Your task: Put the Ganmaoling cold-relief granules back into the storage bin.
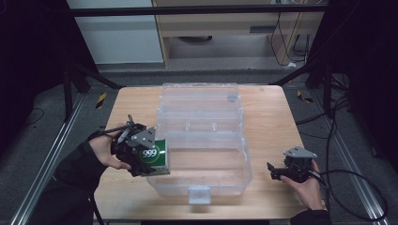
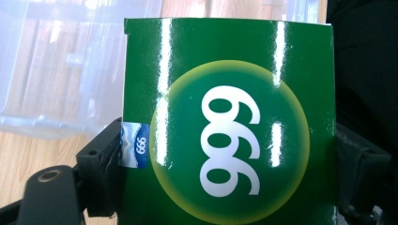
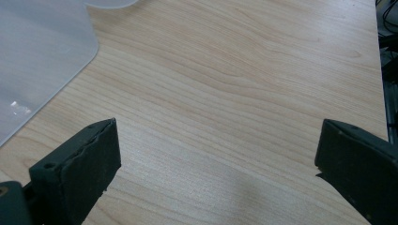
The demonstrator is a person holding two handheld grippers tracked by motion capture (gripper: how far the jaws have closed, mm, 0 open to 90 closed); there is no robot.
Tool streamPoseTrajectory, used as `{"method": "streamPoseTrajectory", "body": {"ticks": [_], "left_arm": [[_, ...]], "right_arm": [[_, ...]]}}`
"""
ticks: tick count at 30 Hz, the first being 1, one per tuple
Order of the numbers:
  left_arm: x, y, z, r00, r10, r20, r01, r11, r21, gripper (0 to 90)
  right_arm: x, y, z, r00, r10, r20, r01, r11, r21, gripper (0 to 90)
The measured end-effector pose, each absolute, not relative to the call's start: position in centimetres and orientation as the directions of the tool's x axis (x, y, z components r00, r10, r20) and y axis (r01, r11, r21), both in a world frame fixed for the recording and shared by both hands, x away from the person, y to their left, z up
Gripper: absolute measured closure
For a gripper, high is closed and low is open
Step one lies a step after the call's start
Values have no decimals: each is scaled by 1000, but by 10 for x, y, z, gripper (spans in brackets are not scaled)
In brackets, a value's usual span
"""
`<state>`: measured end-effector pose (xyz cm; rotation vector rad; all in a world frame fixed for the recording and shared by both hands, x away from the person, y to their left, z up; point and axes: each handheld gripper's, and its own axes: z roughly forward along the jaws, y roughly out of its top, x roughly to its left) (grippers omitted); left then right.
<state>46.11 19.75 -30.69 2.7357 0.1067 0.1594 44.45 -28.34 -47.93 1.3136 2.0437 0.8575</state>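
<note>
I see a dim, soft high view with dark surroundings; vertical glare streaks cross the glossy green box (image 2: 225,126); the worktop (image 3: 234,93) is evenly lit and sharp.

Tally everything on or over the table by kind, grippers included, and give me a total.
Clear plastic box, lid open: 1
Green carton marked 999, clamped in the left gripper at the box's left edge: 1
Grippers, counting the right gripper, empty: 2
Total: 4
</note>
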Motion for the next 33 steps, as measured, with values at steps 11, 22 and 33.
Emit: {"method": "streamPoseTrajectory", "body": {"ticks": [11,22,33], "left_arm": [[470,181,-322,991,55,119,3,-916,402,150],[473,174,-337,993,39,109,-7,-919,395,150],[475,173,-354,995,34,90,-3,-923,385,150]], "right_arm": [[444,-283,-480,-367,923,-111,570,318,758,10],[445,-283,-481,-373,921,-110,571,321,756,10],[445,-282,-482,-378,919,-114,573,329,751,10]]}}
